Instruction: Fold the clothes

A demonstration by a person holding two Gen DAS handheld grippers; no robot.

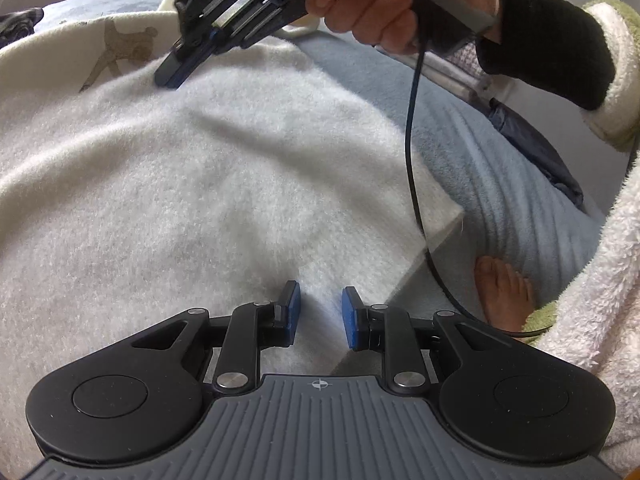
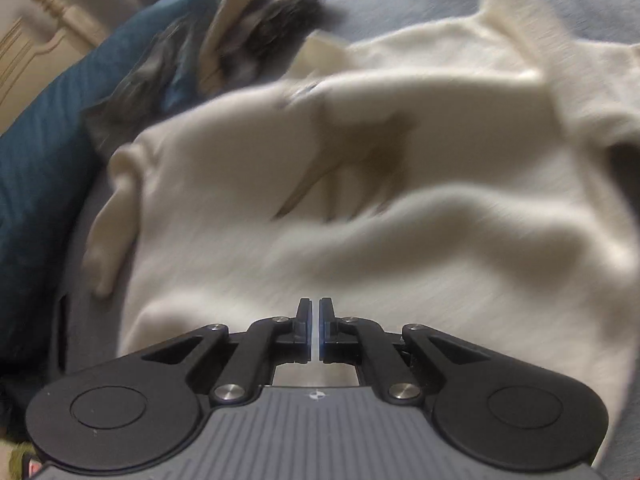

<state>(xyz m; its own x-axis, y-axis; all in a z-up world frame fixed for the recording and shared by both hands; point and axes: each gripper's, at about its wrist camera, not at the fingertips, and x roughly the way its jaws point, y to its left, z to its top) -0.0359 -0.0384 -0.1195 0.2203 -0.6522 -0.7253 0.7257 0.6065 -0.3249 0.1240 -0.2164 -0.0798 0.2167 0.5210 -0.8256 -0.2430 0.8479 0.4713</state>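
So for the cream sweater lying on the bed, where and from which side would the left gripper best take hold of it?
Probably at the folded corner of the cream sweater, coming in from the blue blanket side. There the layers end in a raised, free edge over the blanket, so the jaws of the left gripper could straddle it. The flat fuzzy middle offers nothing to pinch.

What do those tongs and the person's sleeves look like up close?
Each of the tongs is black plastic on a ribbed grey body with a small crosshair mark, silver rivets on the linkages, and blue pads on the fingers. The left tongs and right tongs match. A thin black cable trails from the right one. The hand wears a black knit cuff under a fluffy cream robe sleeve edged in green.
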